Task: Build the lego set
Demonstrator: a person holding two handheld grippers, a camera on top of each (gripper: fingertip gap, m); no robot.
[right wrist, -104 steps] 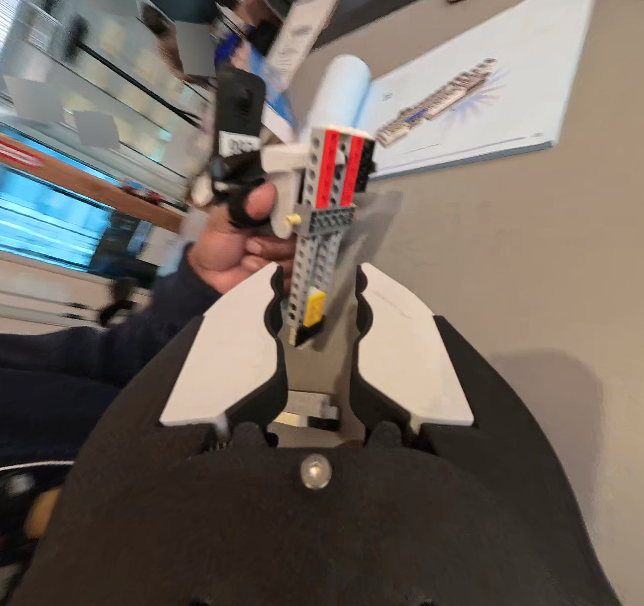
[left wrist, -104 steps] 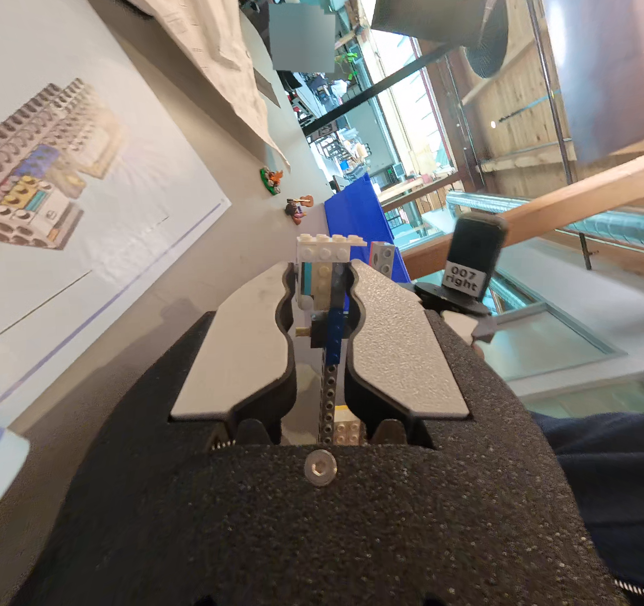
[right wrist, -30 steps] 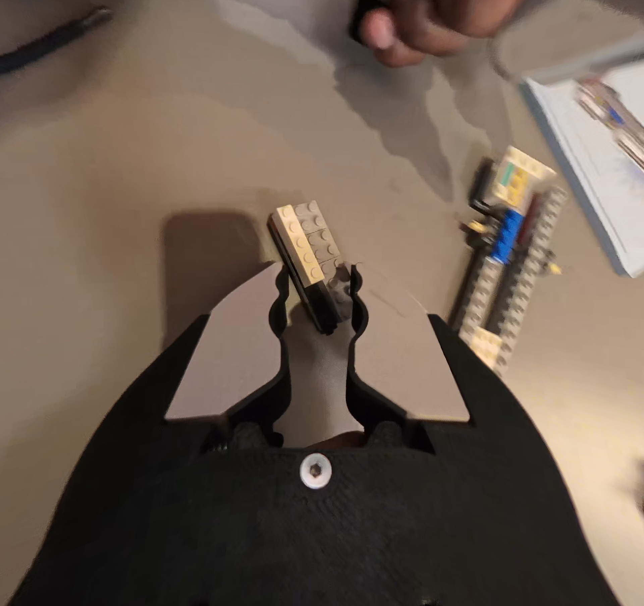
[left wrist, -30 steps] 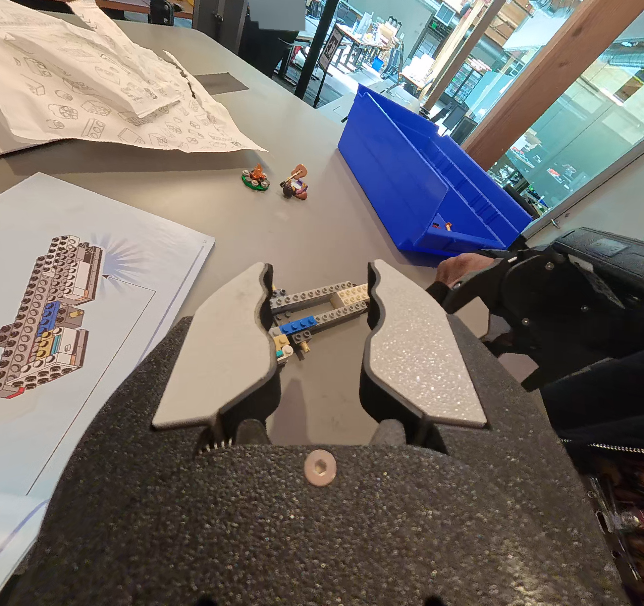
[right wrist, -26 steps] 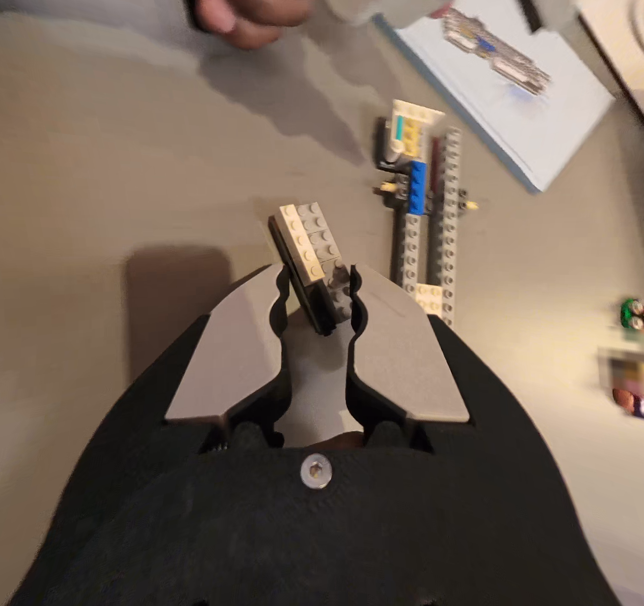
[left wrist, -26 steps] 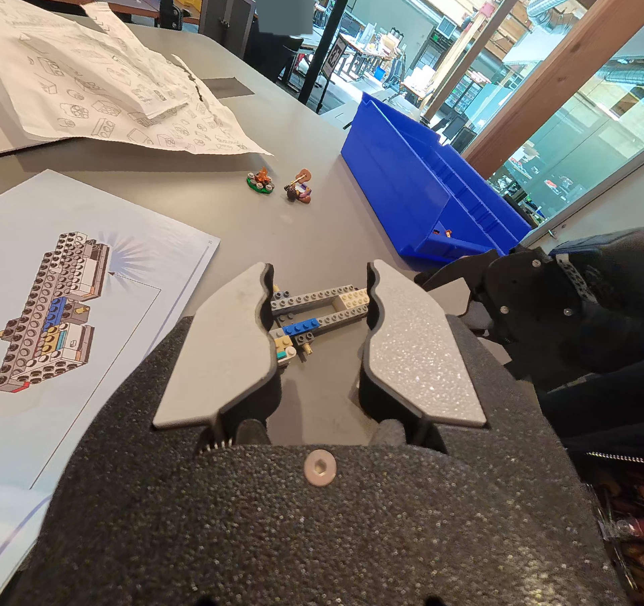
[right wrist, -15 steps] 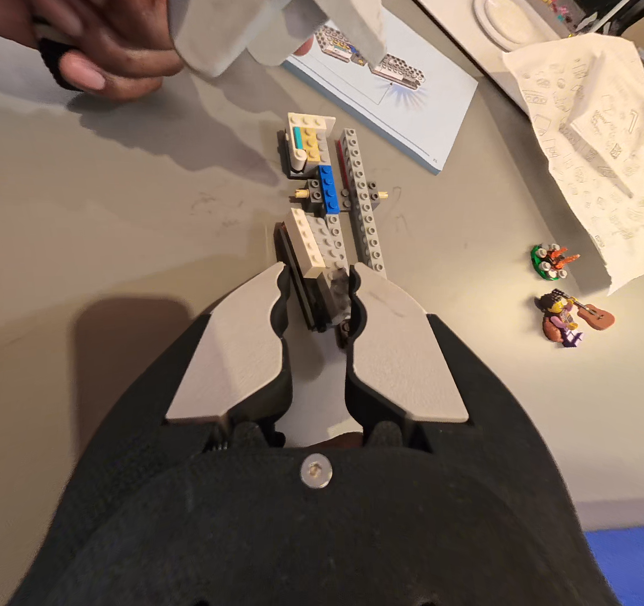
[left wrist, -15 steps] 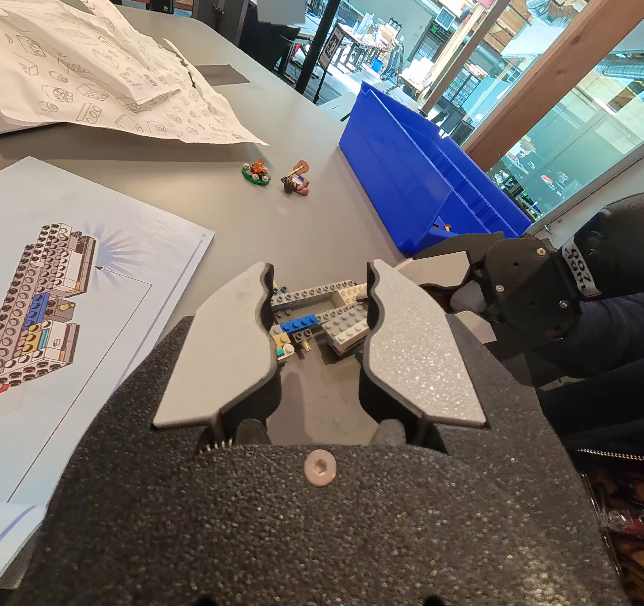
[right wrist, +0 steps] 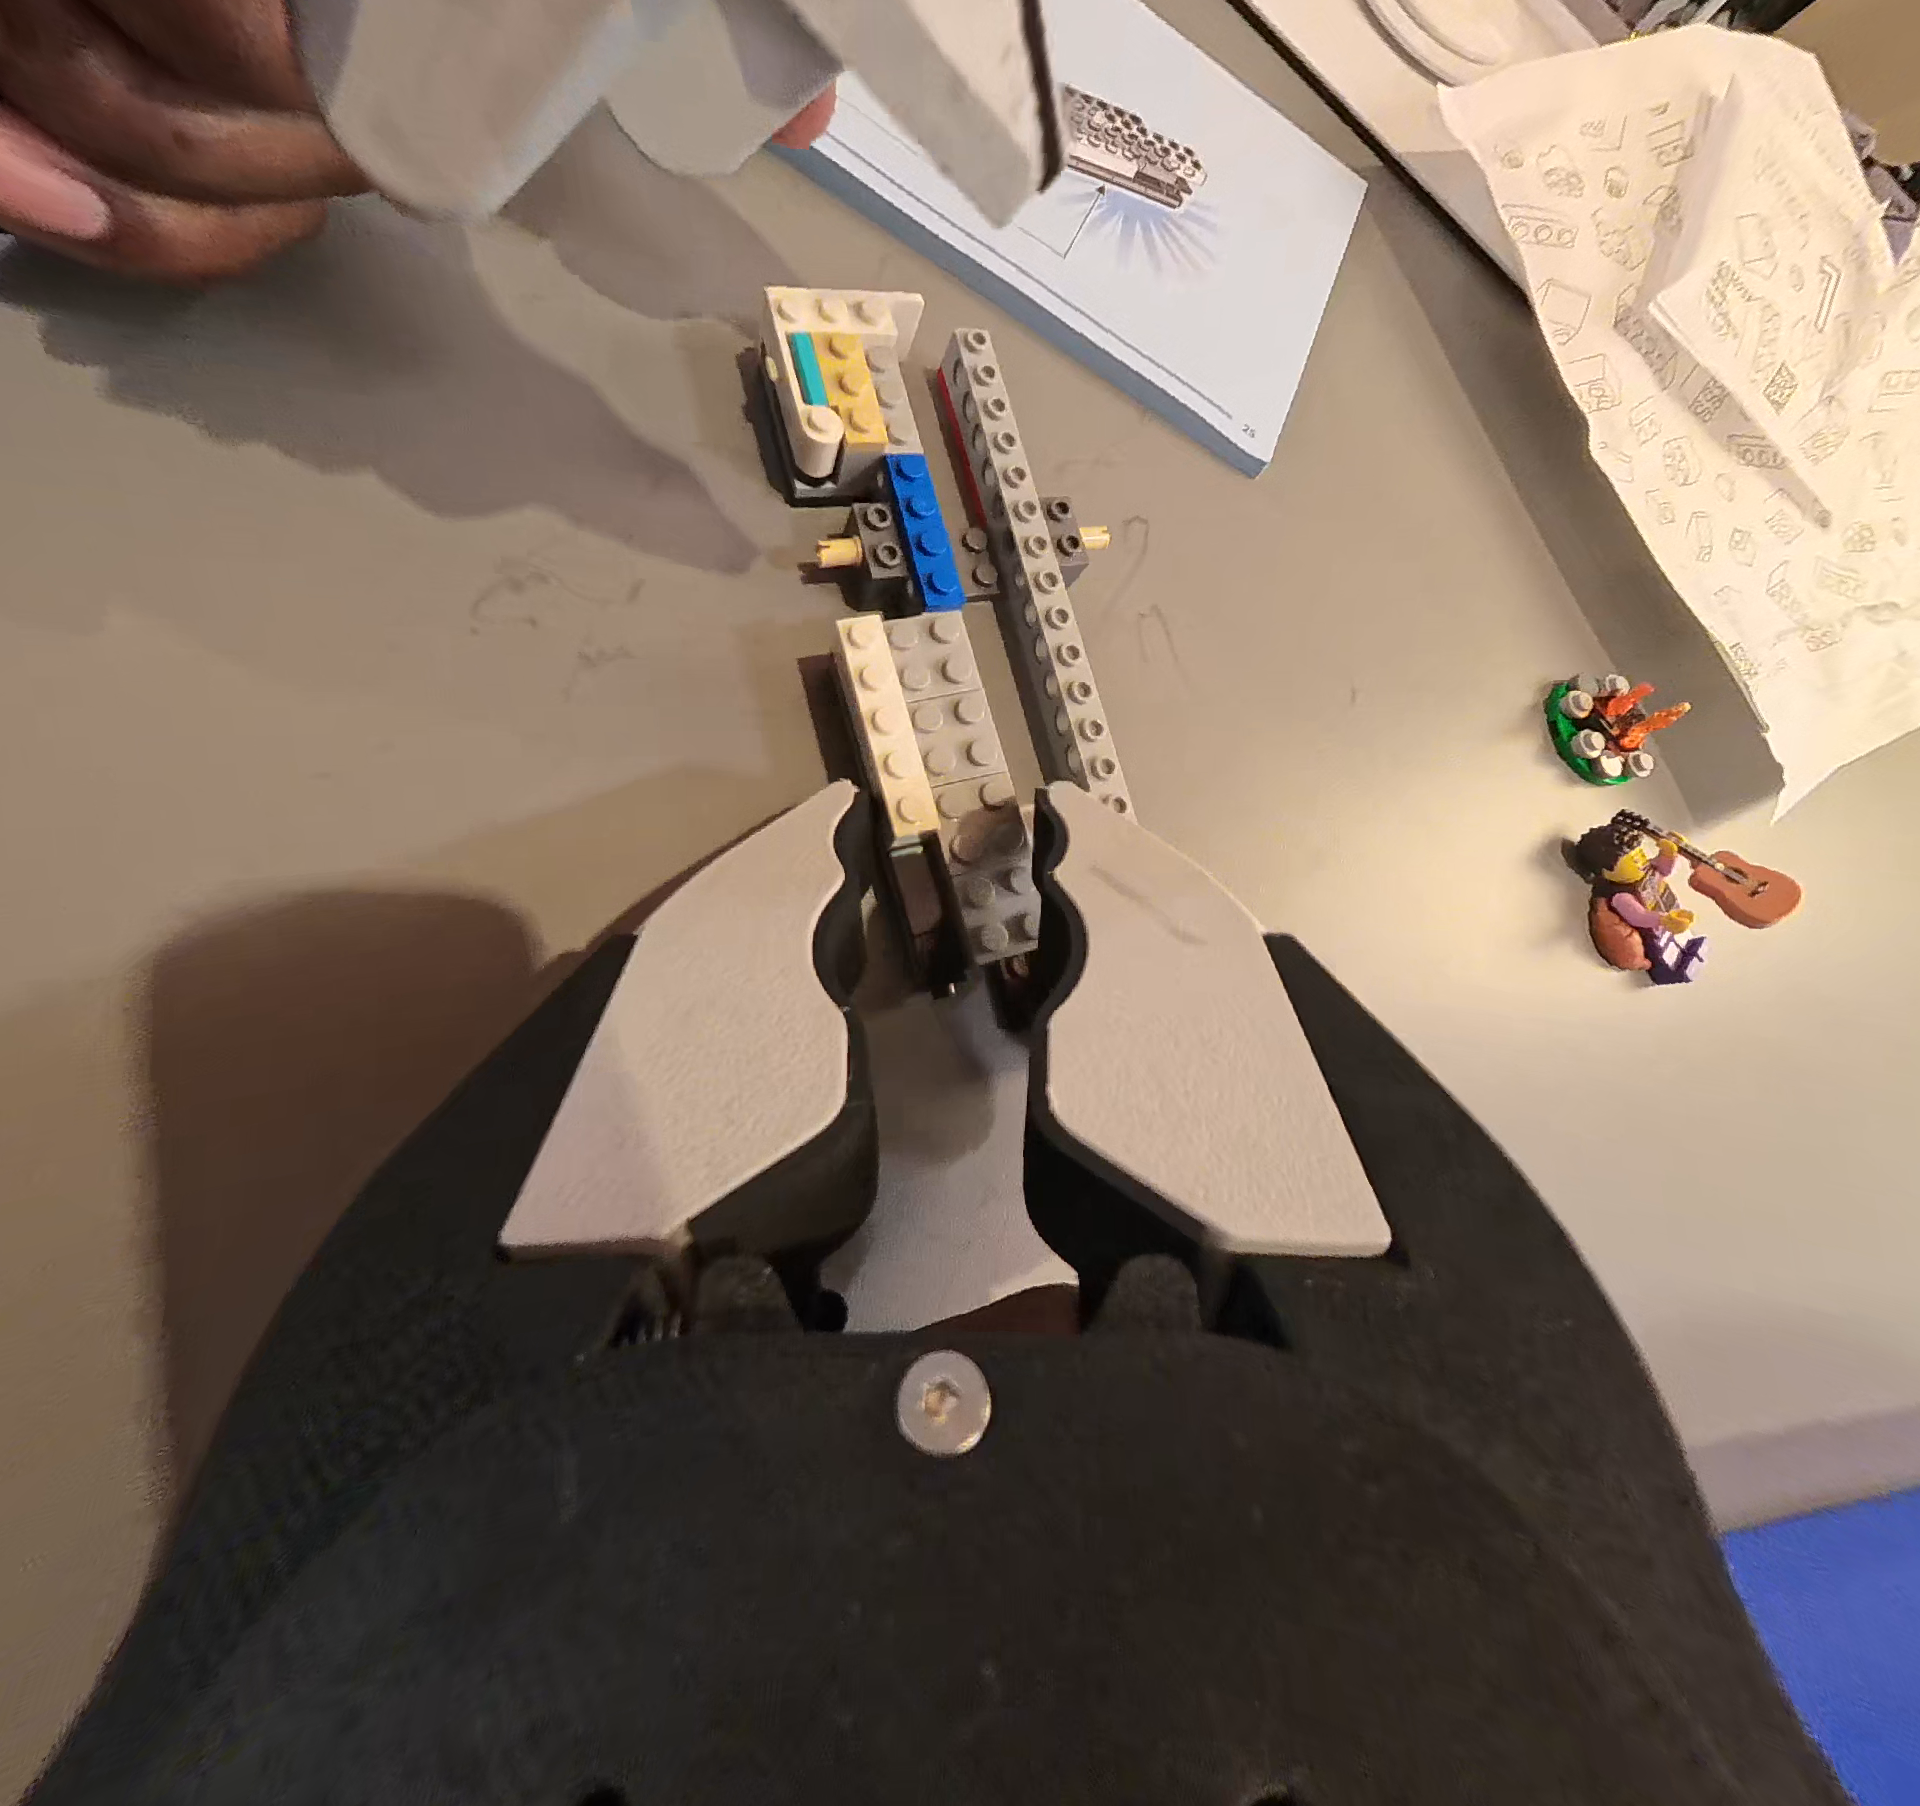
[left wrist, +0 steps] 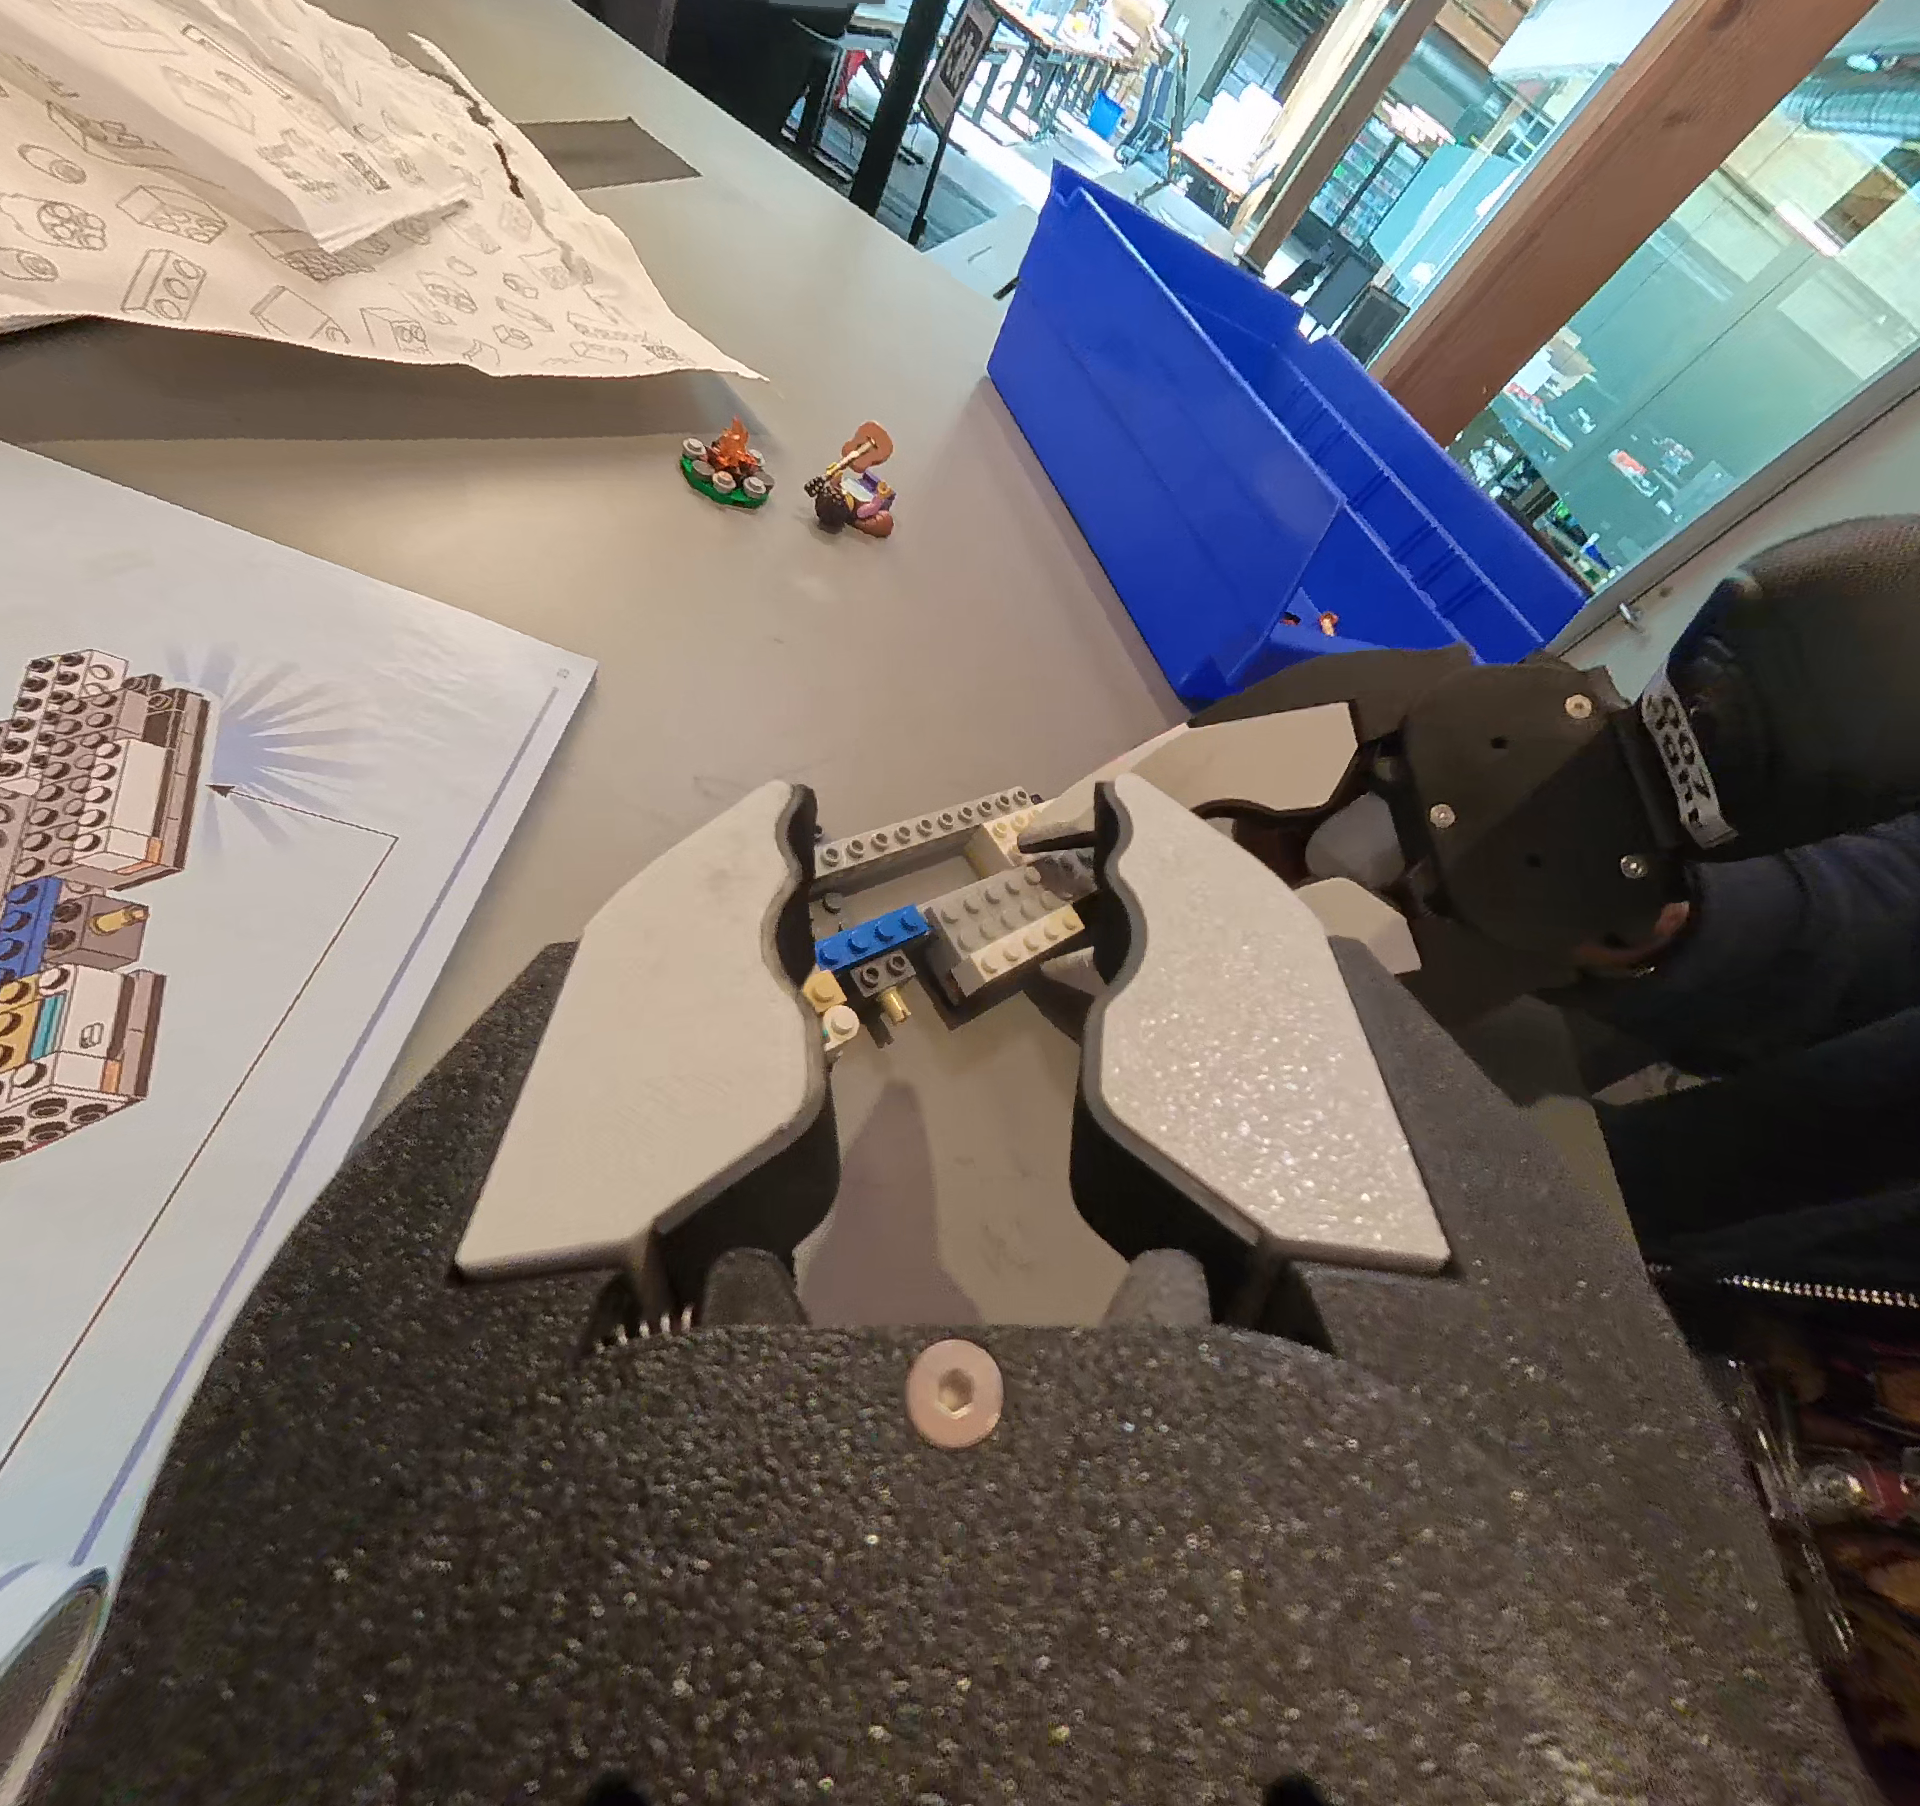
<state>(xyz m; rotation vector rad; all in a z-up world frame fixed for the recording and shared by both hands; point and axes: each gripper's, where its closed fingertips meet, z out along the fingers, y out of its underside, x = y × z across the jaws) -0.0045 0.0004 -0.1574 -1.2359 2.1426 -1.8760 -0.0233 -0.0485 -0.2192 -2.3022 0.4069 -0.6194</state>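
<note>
A long grey brick frame (right wrist: pixel 1023 551) with a blue brick (right wrist: pixel 920 530) and a white, teal and yellow end lies flat on the grey table. My right gripper (right wrist: pixel 948 806) is shut on a grey and tan brick block (right wrist: pixel 925 717), which it holds low beside the frame's long beam, its far end just short of the blue brick. In the left wrist view the block (left wrist: pixel 997 915) lies at the frame (left wrist: pixel 914 831), with the right fingers (left wrist: pixel 1247 759) reaching in from the right. My left gripper (left wrist: pixel 951 800) is open and empty, hovering just above the frame. It shows blurred at the top of the right wrist view (right wrist: pixel 914 42).
An open instruction booklet (left wrist: pixel 260 821) lies left of the frame. A torn printed paper bag (left wrist: pixel 260 146) lies behind it. A blue bin (left wrist: pixel 1195 468) stands at the right. A small guitar figure (left wrist: pixel 852 499) and a campfire piece (left wrist: pixel 727 468) sit beyond the frame. My right fingertips sit around 9 cm from my left ones.
The frame, held up in my left gripper earlier, now lies on the table below its open fingers. My right gripper brought the grey and tan block in beside the beam.
</note>
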